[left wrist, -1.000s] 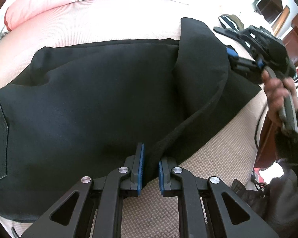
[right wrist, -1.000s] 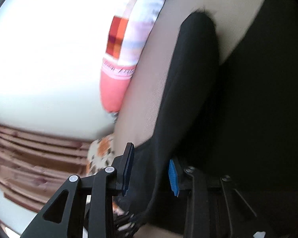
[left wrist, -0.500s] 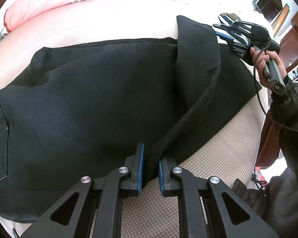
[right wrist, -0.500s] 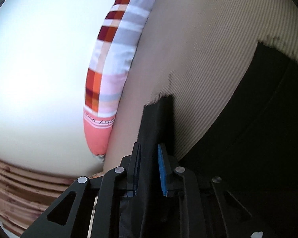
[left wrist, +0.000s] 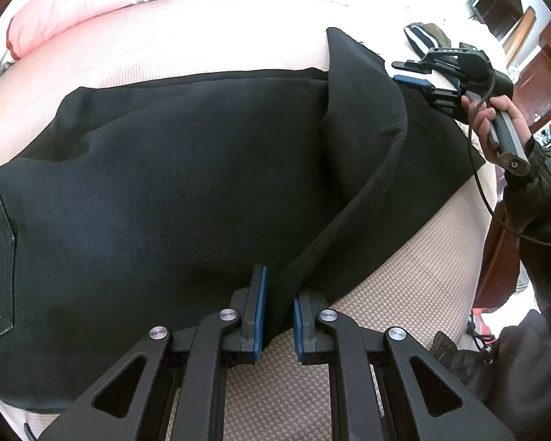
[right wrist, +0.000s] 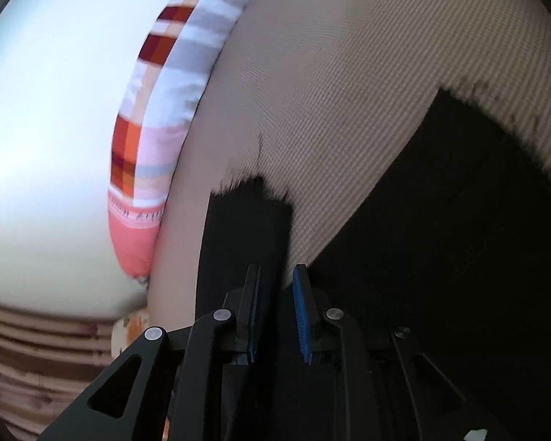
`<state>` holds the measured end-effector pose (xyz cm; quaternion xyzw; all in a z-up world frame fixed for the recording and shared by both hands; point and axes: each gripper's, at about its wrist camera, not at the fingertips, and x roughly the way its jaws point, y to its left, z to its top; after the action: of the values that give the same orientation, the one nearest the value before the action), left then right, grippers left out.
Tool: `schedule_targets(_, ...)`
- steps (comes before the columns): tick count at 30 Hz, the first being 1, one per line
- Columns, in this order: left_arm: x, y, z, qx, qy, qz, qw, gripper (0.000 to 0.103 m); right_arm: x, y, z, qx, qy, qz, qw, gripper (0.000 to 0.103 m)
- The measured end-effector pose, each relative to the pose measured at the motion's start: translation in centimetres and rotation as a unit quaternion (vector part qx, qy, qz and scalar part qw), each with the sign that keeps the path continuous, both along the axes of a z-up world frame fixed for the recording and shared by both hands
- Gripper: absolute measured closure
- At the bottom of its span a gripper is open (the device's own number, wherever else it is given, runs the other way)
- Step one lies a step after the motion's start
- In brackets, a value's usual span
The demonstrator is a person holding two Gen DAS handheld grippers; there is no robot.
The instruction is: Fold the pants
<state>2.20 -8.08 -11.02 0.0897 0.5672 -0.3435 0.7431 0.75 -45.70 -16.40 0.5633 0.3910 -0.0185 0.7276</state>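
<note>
Black pants (left wrist: 165, 183) lie spread on a beige bed (left wrist: 404, 275), with one leg end folded back over the rest. My left gripper (left wrist: 278, 308) is shut on the thick folded edge of the pants at the near side. At the far right, a hand (left wrist: 481, 117) holds my right gripper (left wrist: 404, 71) at the folded leg's far corner. In the right wrist view the frayed leg hem (right wrist: 246, 213) stands up between the blue pads of the right gripper (right wrist: 277, 294). Its jaws are opening slightly, with the hem still pinched between them.
A striped pink pillow (right wrist: 158, 110) lies along the bed's far edge, also seen as a pink pillow (left wrist: 73, 11). A dark striped garment (left wrist: 422, 36) sits beyond the pants. Wooden furniture (left wrist: 540, 84) stands to the right, and a dark sleeve (left wrist: 540, 198) reaches in there.
The right gripper carried the leg hem across the pants toward the far side, and its jaws narrowed onto the hem. The left gripper kept still, holding the fold.
</note>
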Motion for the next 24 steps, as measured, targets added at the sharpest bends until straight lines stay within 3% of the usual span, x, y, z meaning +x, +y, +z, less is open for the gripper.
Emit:
schedule_targets(7, 0.3, 0.2, -0.1, -0.002, 0.003, 0.003, 1.0, 0.09, 1.9, -0.7, -1.2, 0.013, -0.008, -0.019, 1.0, 0.093)
schedule_targets(13, 0.4, 0.5, -0.2, -0.004, 0.007, 0.005, 1.0, 0.09, 3.6, -1.4, -0.8, -0.001, -0.012, -0.024, 1.0, 0.092)
schedule_targets(18, 0.3, 0.5, -0.1, 0.0, 0.003, 0.003, 1.0, 0.09, 2.3, -1.0, 1.7, -0.062, -0.021, -0.025, 0.998, 0.098)
schedule_targets(24, -1.1, -0.6, 0.5, 0.032, -0.044, -0.022, 0.9983, 0.089, -4.8, -0.8, 7.0, -0.192, -0.007, -0.047, 0.98, 0.099)
